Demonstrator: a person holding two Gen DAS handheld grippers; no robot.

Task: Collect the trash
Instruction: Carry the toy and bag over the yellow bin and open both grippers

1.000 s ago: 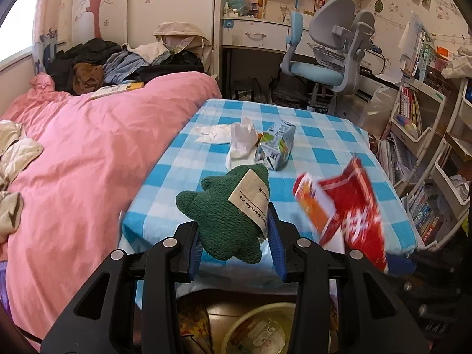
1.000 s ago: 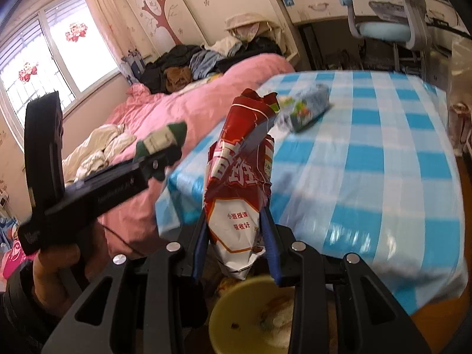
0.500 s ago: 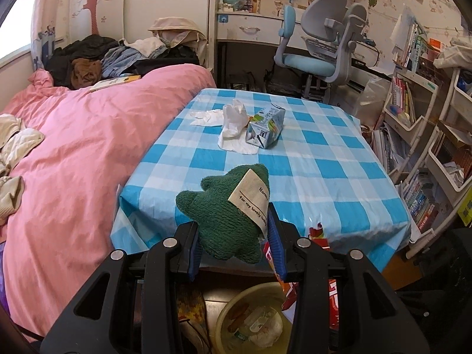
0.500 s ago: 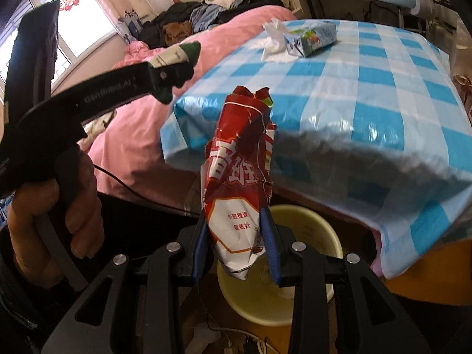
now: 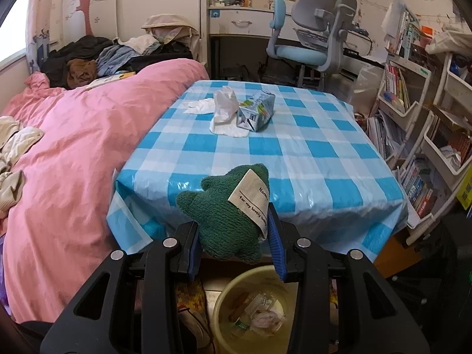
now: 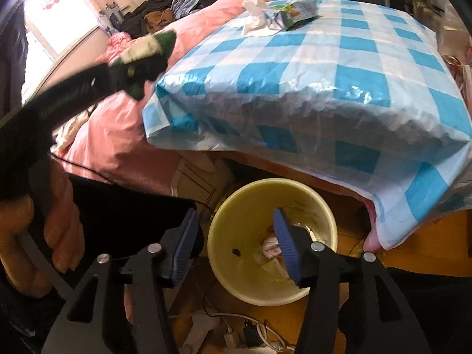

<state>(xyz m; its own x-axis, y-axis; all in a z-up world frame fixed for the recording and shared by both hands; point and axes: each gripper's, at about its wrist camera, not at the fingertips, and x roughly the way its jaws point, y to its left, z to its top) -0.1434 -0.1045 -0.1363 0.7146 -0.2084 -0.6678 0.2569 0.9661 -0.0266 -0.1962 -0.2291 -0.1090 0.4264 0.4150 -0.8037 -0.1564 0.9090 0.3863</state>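
Right gripper (image 6: 236, 244), fingers opening with nothing between them, hangs over the yellow bin (image 6: 236, 236); left gripper (image 5: 234, 242) clamps a green knitted toy (image 5: 227, 218). Bin contents indistinct; tissues (image 5: 224, 109) and carton (image 5: 256, 112) sit on the checked surface (image 5: 295, 153).

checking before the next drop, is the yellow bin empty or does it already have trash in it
Not empty. The yellow bin under the table holds crumpled wrappers at its bottom, seen in both wrist views, but it is far from full.

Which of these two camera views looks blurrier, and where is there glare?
Right wrist view is softer: the left claw holding the green knitted plush toy is smeared by motion, and the window is blown out white. Left wrist view is sharp; both views show sheen on the blue checked plastic tablecloth, with fisheye bending at the edges.
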